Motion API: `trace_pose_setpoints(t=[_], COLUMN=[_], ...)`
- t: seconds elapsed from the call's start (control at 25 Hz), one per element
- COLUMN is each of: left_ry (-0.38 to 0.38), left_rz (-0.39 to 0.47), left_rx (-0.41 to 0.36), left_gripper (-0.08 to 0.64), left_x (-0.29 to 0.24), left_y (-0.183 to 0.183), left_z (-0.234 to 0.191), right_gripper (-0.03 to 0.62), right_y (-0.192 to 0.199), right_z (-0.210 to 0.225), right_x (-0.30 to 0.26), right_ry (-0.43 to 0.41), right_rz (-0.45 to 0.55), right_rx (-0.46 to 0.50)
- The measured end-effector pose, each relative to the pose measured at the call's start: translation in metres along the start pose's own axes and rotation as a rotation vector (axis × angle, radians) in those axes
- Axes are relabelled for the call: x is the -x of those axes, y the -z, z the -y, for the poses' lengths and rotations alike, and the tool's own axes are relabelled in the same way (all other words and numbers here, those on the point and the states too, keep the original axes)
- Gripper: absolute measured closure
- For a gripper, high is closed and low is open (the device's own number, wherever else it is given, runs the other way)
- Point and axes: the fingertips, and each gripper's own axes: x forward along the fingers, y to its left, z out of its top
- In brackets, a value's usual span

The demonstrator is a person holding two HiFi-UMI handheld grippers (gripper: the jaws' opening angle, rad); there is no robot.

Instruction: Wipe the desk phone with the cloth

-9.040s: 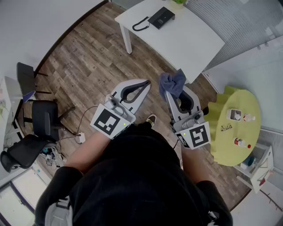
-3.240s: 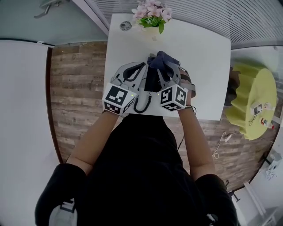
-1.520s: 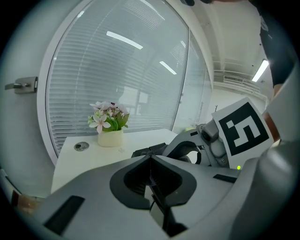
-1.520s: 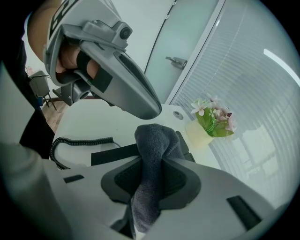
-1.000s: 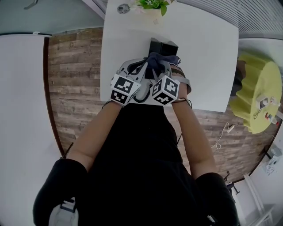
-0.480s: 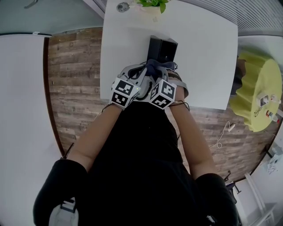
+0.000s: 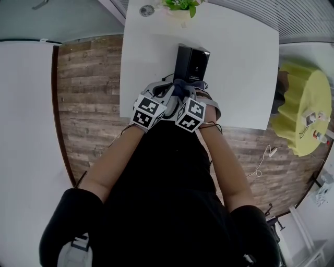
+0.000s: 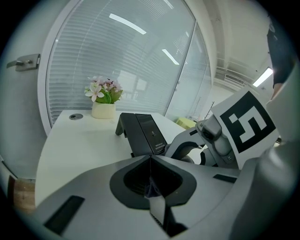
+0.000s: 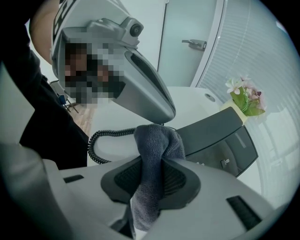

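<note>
The black desk phone (image 7: 191,63) stands on the white desk (image 7: 240,68), its sloped face showing in the left gripper view (image 8: 145,133) and the right gripper view (image 9: 220,136). My right gripper (image 7: 187,94) is shut on a blue-grey cloth (image 9: 154,150), which bunches up just in front of the phone's near end (image 7: 180,87). My left gripper (image 7: 168,91) sits close beside it on the left, jaws shut with nothing clearly between them. It hangs over the coiled cord (image 9: 101,140). Both grippers hover near the desk's front edge. The handset is hidden.
A pot of pink flowers (image 7: 180,5) and a small round disc (image 7: 146,10) stand at the desk's far edge. A yellow round table (image 7: 305,114) with small items is off to the right. Wood floor (image 7: 88,94) lies left of the desk, and a glass wall with blinds behind.
Both grippers have drawn back toward the desk's near edge with the cloth, uncovering more of the phone. Much earlier I stood away from the desk.
</note>
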Motion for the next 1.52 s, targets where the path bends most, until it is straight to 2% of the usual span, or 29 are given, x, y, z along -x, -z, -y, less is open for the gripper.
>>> trace_pose_setpoints(t=[0.16,0.28,0.52,0.88,1.16,1.52], left_ry=[0.014,0.014,0.001,-0.018,-0.035,-0.046], left_rz=[0.024,0.049,0.121,0.211,0.214,0.195], left_rx=[-0.004,-0.021,-0.055,-0.101,-0.093,-0.069], left_gripper=[0.548,0.549,0.548,0.549,0.549,0.549], left_x=[0.008,0.011,0.021,0.016,0.002,-0.015], left_y=[-0.011,-0.026,-0.074,-0.142,-0.156,-0.151], left_z=[0.005,0.004,-0.004,-0.017,-0.029,-0.041], right_gripper=[0.494,0.494,0.494,0.494,0.494,0.494], right_y=[0.002,-0.006,-0.02,-0.027,-0.025,-0.021], right_z=[-0.009,-0.005,0.034,0.126,0.163,0.172], right_x=[0.001,0.013,0.054,0.091,0.076,0.05], right_ry=[-0.016,-0.002,0.131,0.309,0.308,0.296], right_rz=[-0.022,-0.003,0.035,0.069,0.074,0.081], right_rx=[0.037,0.035,0.035,-0.009,-0.034,-0.036])
